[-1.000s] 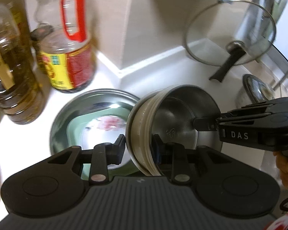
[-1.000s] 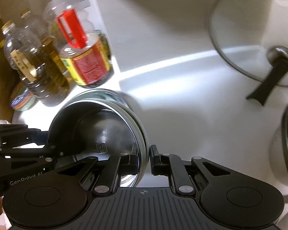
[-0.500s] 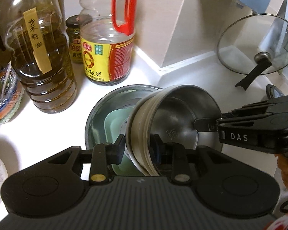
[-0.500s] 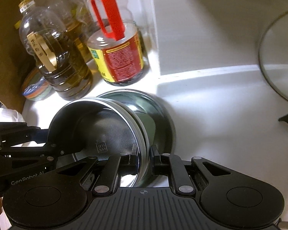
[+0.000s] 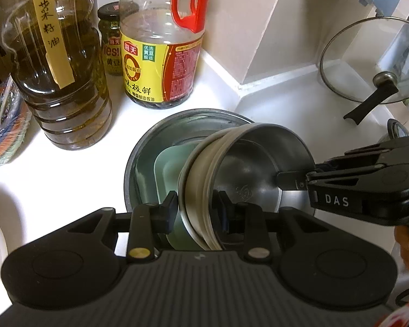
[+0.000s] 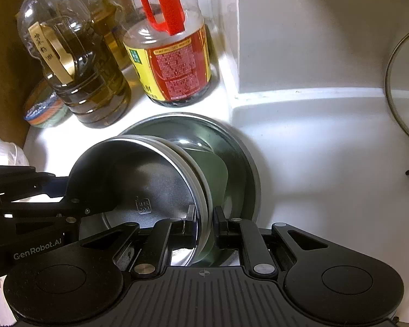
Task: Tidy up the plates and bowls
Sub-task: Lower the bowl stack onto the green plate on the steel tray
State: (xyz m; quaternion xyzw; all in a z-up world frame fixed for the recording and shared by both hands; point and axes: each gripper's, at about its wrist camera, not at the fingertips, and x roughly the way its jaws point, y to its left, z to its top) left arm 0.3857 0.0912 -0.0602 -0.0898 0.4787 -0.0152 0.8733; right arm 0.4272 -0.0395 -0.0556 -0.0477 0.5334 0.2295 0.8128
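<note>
A stack of steel bowls, nested and tilted on edge, is held between both grippers. My left gripper is shut on its near rim, and my right gripper is shut on the opposite rim; the right gripper also shows in the left wrist view. The stack hangs over a wide steel basin on the white counter. A pale green square dish lies inside the basin, partly hidden by the stack.
An oil bottle, a red-handled soy sauce bottle and a small jar stand behind the basin. A glass pan lid leans at the right wall. A wrapped stack of coloured dishes sits far left.
Both grippers have carried the bowl stack leftward and toward the bottles, so it now hangs further over the basin. The bottles appear closer and the glass lid has slid right.
</note>
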